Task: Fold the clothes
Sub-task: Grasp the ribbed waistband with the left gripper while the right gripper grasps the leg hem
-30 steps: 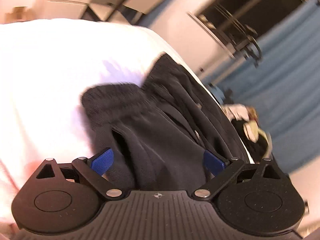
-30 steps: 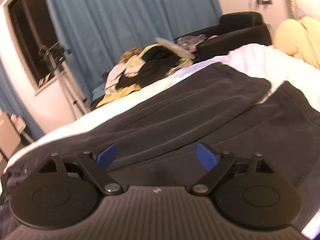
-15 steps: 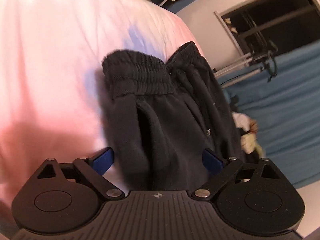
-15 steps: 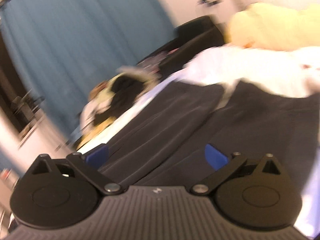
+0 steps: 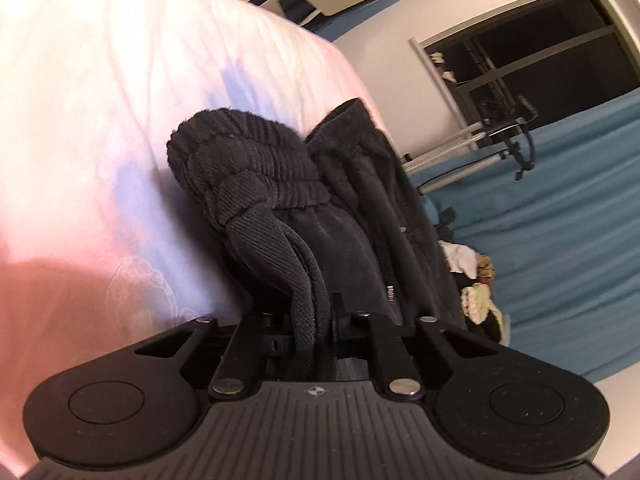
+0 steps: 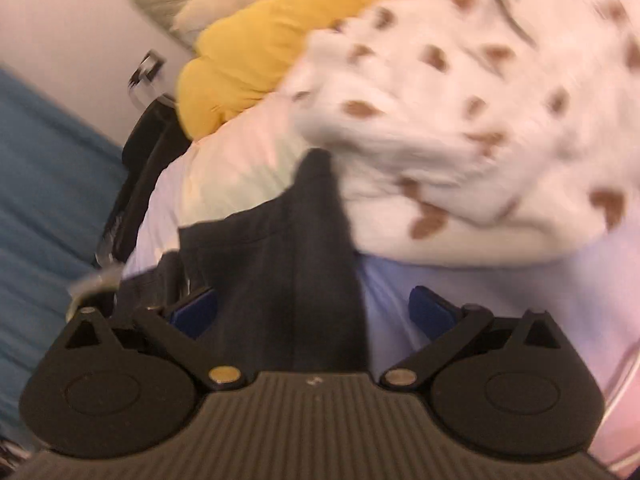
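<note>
Two claws work one dark garment on the bed. Nearest the left wrist camera, the left claw (image 5: 316, 340) is closed on a bunched fold of the black sweatpants (image 5: 304, 216) just below the ribbed elastic waistband (image 5: 240, 160), the cloth pinched tight between its fingers. Beyond the grip, the waistband humps up off the white bedsheet (image 5: 120, 100), and the rest of the garment runs away along the bed's far edge toward the blue curtain (image 5: 560, 220).

In the right wrist view, which is blurred, the right claw (image 6: 312, 312) stands wide open with its blue pads (image 6: 428, 308) well apart, and a strip of the same dark cloth passes between them without being pinched. Past it lie a white blanket with brown spots (image 6: 460, 100) and a yellow pillow (image 6: 256, 48) toward the head of the bed.

By my judgement a fold is in hand — one end gripped, the other still to be taken. The next move calls for the open claw to close on the cloth lying between its pads, so both ends can be carried together without the soft fabric sagging or slipping out.

No basket or other container shows in either view; a loose heap of clothes (image 5: 472, 280) sits beyond the bed's far edge.
</note>
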A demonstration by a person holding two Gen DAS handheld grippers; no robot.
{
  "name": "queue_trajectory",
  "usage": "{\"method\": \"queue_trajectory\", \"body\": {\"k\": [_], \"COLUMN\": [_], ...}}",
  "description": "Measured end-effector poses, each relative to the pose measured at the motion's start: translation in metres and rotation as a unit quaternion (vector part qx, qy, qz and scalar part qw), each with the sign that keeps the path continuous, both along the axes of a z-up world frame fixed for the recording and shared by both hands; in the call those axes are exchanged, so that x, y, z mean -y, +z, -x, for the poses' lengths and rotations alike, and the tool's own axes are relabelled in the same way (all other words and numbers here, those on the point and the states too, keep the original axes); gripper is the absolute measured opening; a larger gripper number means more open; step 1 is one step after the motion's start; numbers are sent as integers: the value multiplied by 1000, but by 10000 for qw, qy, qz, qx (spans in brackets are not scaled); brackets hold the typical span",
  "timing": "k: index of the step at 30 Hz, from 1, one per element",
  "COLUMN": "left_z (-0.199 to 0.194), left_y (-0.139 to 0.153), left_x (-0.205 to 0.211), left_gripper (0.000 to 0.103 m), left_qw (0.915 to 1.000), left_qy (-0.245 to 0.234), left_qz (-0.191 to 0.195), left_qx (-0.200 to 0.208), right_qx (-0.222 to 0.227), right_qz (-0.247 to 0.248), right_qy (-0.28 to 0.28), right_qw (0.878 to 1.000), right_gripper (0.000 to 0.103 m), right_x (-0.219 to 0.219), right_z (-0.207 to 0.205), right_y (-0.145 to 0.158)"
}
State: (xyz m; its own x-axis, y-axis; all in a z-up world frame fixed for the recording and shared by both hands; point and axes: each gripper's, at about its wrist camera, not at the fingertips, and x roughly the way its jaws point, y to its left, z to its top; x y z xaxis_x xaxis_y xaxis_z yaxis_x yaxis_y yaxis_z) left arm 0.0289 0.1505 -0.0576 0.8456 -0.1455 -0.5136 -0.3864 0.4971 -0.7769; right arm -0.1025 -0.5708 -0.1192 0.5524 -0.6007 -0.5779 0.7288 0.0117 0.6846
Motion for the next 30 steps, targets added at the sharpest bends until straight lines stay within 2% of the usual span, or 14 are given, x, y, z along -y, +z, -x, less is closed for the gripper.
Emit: {"method": "queue_trajectory", "body": {"k": [3, 8, 10, 11, 12, 13, 15, 17, 19, 20, 21, 22, 25, 30], "left_z": [2, -4, -8, -10, -12, -14, -19, -22, -22, -21, -19, -16, -5, 18], "left_y": [1, -5, -7, -8, -9, -10, -9, -8, -6, -4, -2, 4, 24, 57], "left_x": [2, 1, 2, 2, 2, 2, 5, 6, 5, 5, 4, 4, 1, -17], "left_gripper": [14, 15, 23, 27, 38, 47, 48, 41, 12, 12, 11, 10, 9, 9], "left_qw": [10000, 9998, 9999, 9997, 9995, 9993, 9994, 9998, 9998, 9997, 9996, 9993, 9975, 9944], "left_qy": [-44, -37, -34, -44, -73, -118, -173, -156, -140, -133, -124, -102, -86, -67], "left_qz": [28, 164, 159, 223, 296, 326, 250, 96, -42, -104, -167, -230, -316, -351], "left_qx": [68, 42, 27, 29, 71, 118, 137, 128, 138, 151, 175, 273, 632, 991], "right_qx": [278, 533, 517, 555, 697, 775, 912, 1042, 847, 657, 404, 148, 88, 690], "right_qz": [-296, 51, 395, 578, 624, 622, 572, 533, 566, 628, 754, 884, 1231, 1619], "right_qy": [-122, 692, 986, 1063, 1089, 1077, 1074, 1174, 1441, 1565, 1677, 1786, 1920, 2140], "right_qw": [9991, 9962, 9930, 9911, 9896, 9892, 9884, 9862, 9843, 9835, 9821, 9798, 9736, 9608], "right_gripper": [102, 102, 89, 75, 65, 63, 57, 57, 56, 42, 12, 5, 5, 4], "right_x": [8, 22, 27, 29, 33, 37, 46, 56, 61, 62, 63, 63, 59, 43], "right_z": [14, 12, 11, 11, 14, 16, 19, 16, 5, 0, -6, -12, -16, -21], "right_y": [-15, -27, -29, -32, -36, -40, -47, -50, -44, -40, -33, -25, 3, 66]}}
